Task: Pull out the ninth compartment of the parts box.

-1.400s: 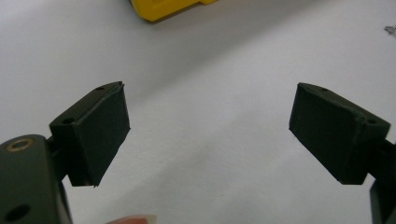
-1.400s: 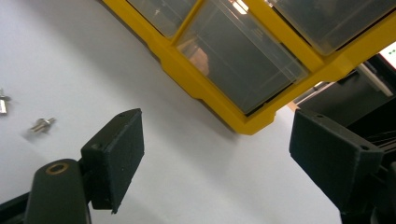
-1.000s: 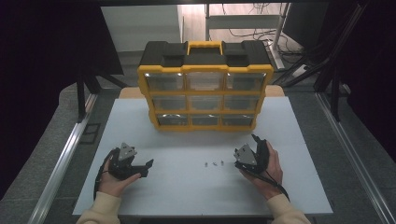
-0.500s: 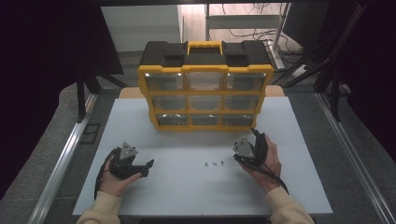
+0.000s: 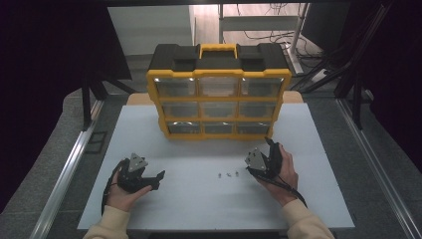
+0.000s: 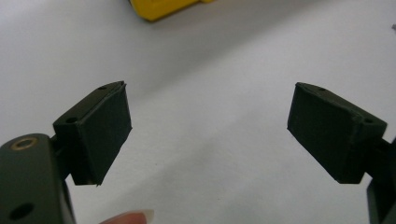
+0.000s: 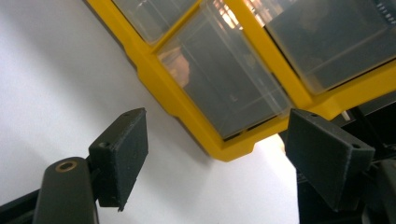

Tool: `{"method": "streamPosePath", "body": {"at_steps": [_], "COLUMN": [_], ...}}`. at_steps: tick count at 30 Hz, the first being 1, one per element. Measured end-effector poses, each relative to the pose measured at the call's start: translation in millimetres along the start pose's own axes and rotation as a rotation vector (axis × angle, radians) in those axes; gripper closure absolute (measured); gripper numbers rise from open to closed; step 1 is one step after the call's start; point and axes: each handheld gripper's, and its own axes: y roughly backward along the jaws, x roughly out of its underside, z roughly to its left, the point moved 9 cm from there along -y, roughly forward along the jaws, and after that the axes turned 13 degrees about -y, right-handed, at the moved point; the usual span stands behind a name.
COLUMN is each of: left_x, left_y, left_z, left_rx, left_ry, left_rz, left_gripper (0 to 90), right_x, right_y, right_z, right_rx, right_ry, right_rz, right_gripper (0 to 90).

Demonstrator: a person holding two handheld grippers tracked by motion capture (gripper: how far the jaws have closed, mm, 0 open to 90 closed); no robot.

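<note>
Small parts (image 5: 228, 175): three tiny grey pieces, possibly screws, though too small to tell. They lie in a short row on the white table (image 5: 199, 209), between the two grippers and nearer the right one. Nothing touches them.

Right gripper (image 5: 268, 145): held in the person's right hand (image 5: 284, 174), just right of the small parts, above the table surface and pointed toward the organizer's lower right corner. In the right gripper view its two black jaws stand wide apart with nothing between them; beyond them are the yellow frame and a clear drawer front.

Left gripper (image 5: 159, 175): held in the person's left hand (image 5: 122, 196) at the table's near left, well apart from the small parts, its tips pointing to the right across the table. In the left gripper view the jaws are spread wide and empty over bare white table, with a fingertip (image 6: 130, 218) at the bottom edge and a corner of yellow at the top.

Parts organizer (image 5: 219, 97): yellow frame, black top, yellow carry handle (image 5: 218, 49); stands upright at the far middle of the table. Nine clear drawers in three rows of three, all pushed in. Contents cannot be made out through the fronts.

Table: white top, resting on a grey floor (image 5: 45, 164) with a metal rail (image 5: 67, 174) along the left.
</note>
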Motion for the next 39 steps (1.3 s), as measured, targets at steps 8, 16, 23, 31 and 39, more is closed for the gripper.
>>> {"method": "streamPosePath", "body": {"at_steps": [8, 16, 23, 31, 39], "left_x": [0.3, -1.0, -1.1, -1.0, -1.4], "left_y": [-2.0, -4.8, -5.4, -8.3, -6.3], "left_z": [3.8, 1.6, 2.7, -2.0, 0.5], "left_rx": [0.0, -0.004, 0.0, 0.025, 0.015], "left_ry": [0.011, 0.007, 0.006, 0.005, 0.011], "left_rz": [0.0, 0.005, 0.009, 0.015, 0.008], "left_gripper": [13.5, 13.2, 13.1, 13.0, 13.1], "right_x": [0.4, 1.0, 0.1, 3.7, -0.4], "right_y": [-1.2, -10.0, -10.5, -19.0, -23.9], "right_z": [-8.7, -15.7, -27.0, -28.3, -32.8], "right_rx": [0.012, 0.024, 0.038, 0.027, 0.06], "right_ry": [-0.011, -0.017, -0.026, -0.034, -0.019], "right_rz": [0.002, 0.002, -0.006, 0.008, -0.003], "right_gripper": [21.8, 21.8, 22.1, 22.1, 21.4]}}
